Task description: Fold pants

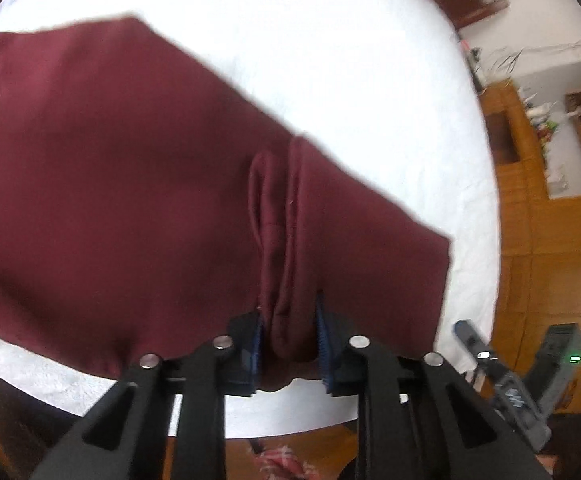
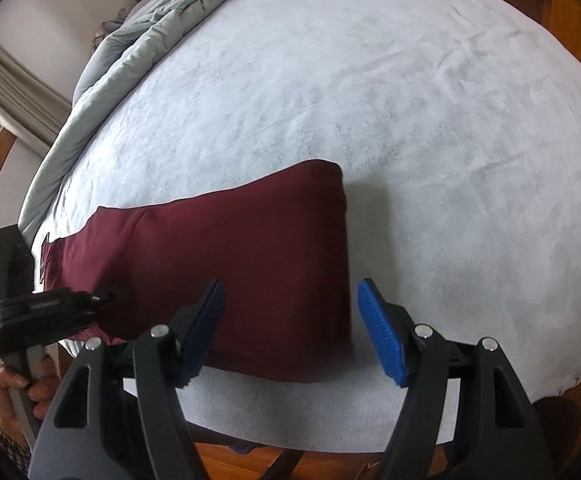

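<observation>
While your left gripper (image 1: 288, 340) pinches a bunched ridge of the pants (image 1: 130, 184) at the near edge, keep that bite firm and lift evenly. Your right gripper (image 2: 290, 328) hangs wide open, empty, over the far end of the pants (image 2: 250, 264); close it on that edge before carrying over. The pants lie flat on the bed (image 2: 410, 120). A quilt (image 2: 138, 40) sits well apart.
</observation>
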Motion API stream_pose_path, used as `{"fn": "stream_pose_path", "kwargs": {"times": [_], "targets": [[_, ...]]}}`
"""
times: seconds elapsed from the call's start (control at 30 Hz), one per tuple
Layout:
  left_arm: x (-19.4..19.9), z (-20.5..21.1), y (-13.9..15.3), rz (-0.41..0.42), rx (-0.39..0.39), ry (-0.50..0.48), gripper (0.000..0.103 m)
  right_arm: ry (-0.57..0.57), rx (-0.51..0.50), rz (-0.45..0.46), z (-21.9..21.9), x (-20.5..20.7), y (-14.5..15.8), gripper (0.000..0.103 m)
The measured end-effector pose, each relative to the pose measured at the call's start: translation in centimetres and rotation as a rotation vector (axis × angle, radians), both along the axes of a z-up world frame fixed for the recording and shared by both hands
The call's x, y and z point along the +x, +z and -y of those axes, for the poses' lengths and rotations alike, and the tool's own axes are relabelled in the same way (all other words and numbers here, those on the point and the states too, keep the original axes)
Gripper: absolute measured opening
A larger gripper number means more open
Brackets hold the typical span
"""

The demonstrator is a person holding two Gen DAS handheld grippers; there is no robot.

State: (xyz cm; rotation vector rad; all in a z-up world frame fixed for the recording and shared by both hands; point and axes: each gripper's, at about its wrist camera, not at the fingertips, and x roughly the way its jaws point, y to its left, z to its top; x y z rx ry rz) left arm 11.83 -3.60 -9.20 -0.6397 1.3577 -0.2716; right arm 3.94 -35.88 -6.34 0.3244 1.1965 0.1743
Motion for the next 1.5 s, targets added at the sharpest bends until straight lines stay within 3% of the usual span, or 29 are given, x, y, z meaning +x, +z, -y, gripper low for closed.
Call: {"fn": "stream_pose_path", "kwargs": {"times": [0.2,0.37,0.43,0.57,0.73,0.8,0.93,0.97,1.0,1.03,1.17,1.23,1.33,1.43,1.5], "targets": [[-0.7,-3.3,1.6,0.054,0.084,0.053,0.018,0.007,-0.005,0.004,-0.1,0.0,0.0,0.069],[-1.4,-4.2,-2.1,-0.022,0.137,0.064,0.022,0.028,-0.013,-0.035,-0.8,0.3,-1.3,0.069],[-1.7,-3.6,-3.2,-0.014,0.166,0.057,0.023,0.029,-0.001,-0.059,-0.9,0.4,-1.9,0.070],[-1.9,-3.4,-1.4,0.015,0.198,0.023,0.033,0.046,0.028,-0.081,-0.7,0.3,-2.4,0.076],[-2.3,-3.6,3.0,0.139,0.283,0.032,0.033,0.112,0.018,-0.104,-1.4,1.0,-3.2,0.082],[-1.9,-3.0,4.0,0.185,0.280,0.028,0.033,0.125,0.038,-0.125,-1.6,1.5,-4.0,0.085],[-0.7,-0.2,3.4,0.211,0.261,-0.034,0.034,0.124,0.153,-0.192,-1.5,2.4,-6.1,0.085],[-0.3,0.7,2.5,0.198,0.280,-0.054,0.034,0.121,0.183,-0.209,-1.4,2.5,-6.5,0.082],[0.1,1.0,1.8,0.180,0.304,-0.063,0.034,0.115,0.219,-0.219,-1.4,2.5,-7.0,0.067],[0.3,1.6,1.0,0.167,0.316,-0.070,0.034,0.121,0.243,-0.223,-1.5,2.5,-7.2,0.044],[-0.1,2.5,0.6,0.196,0.355,-0.078,0.037,0.155,0.307,-0.196,-1.3,2.1,-5.8,0.026],[-0.4,2.4,1.2,0.197,0.325,-0.074,0.037,0.155,0.336,-0.152,-0.8,1.6,-3.5,0.023],[-1.2,1.5,1.1,0.193,0.284,-0.072,0.037,0.170,0.252,-0.114,-0.9,0.6,-1.9,0.023],[-1.0,2.6,0.4,0.200,0.325,-0.098,0.037,0.156,0.126,-0.192,-1.7,0.4,-4.8,0.026],[-1.0,3.2,0.5,0.207,0.351,-0.113,0.038,0.122,0.141,-0.225,-1.7,0.8,-6.1,0.029]]}}
